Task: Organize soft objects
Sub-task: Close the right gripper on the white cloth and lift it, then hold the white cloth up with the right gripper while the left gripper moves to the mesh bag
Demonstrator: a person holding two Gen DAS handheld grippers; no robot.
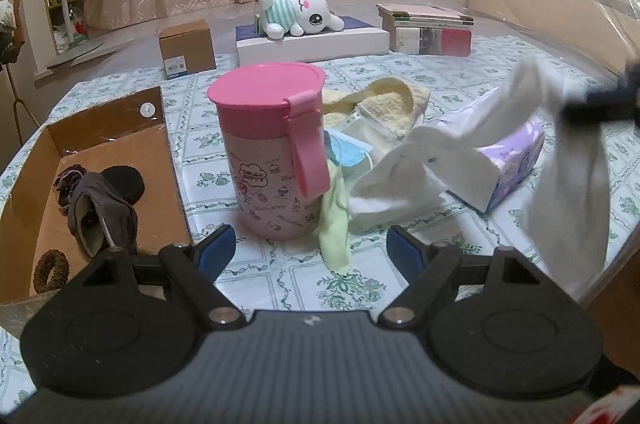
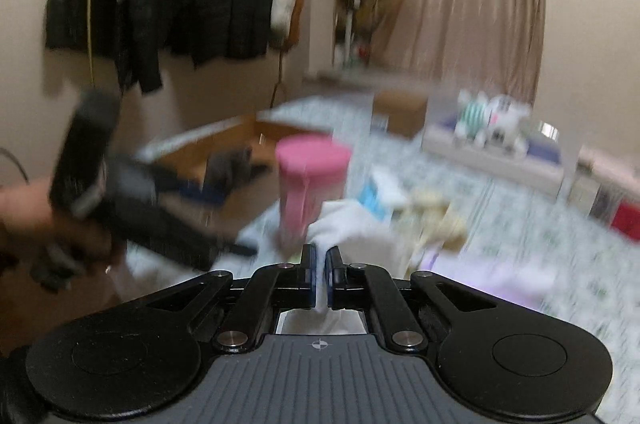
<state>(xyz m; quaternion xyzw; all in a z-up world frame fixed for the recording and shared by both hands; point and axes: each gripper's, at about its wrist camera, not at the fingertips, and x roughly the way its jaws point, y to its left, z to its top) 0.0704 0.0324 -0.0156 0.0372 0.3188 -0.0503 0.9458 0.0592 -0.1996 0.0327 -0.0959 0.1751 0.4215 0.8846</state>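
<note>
The left tongs (image 1: 310,248), black with blue pads, stand wide apart with nothing between them, low over a bench covered by a white cloth printed with green flowers (image 1: 420,76). Just ahead of them stands a tall pale cup with a pink lid and pink strap (image 1: 272,152), upright on the cloth. To its left sits an open brown cardboard box (image 1: 172,160) holding dark soft things: a grey-brown glove (image 1: 100,212), a black round pad (image 1: 122,180) and a brown hair scrunchie (image 1: 52,270). Right of the cup lies a heap of soft items: a cream fluffy slipper (image 1: 384,104), a blue face mask (image 1: 344,154) and a pale green cloth (image 1: 336,224), touching one another. The right tongs (image 2: 321,256) are clamped together on a white sock (image 1: 560,176), which hangs lifted clear of the bench at the right of the left wrist view, in front of a lilac tissue pack (image 1: 516,160); a second white sock (image 1: 404,180) lies draped against that pack. At the far side a white plush cat in a striped green top (image 1: 300,10) lies on a flat white box (image 1: 312,42), between a small brown carton (image 1: 186,48) and a stack of books (image 1: 428,30). The right wrist view is heavily blurred.
</note>
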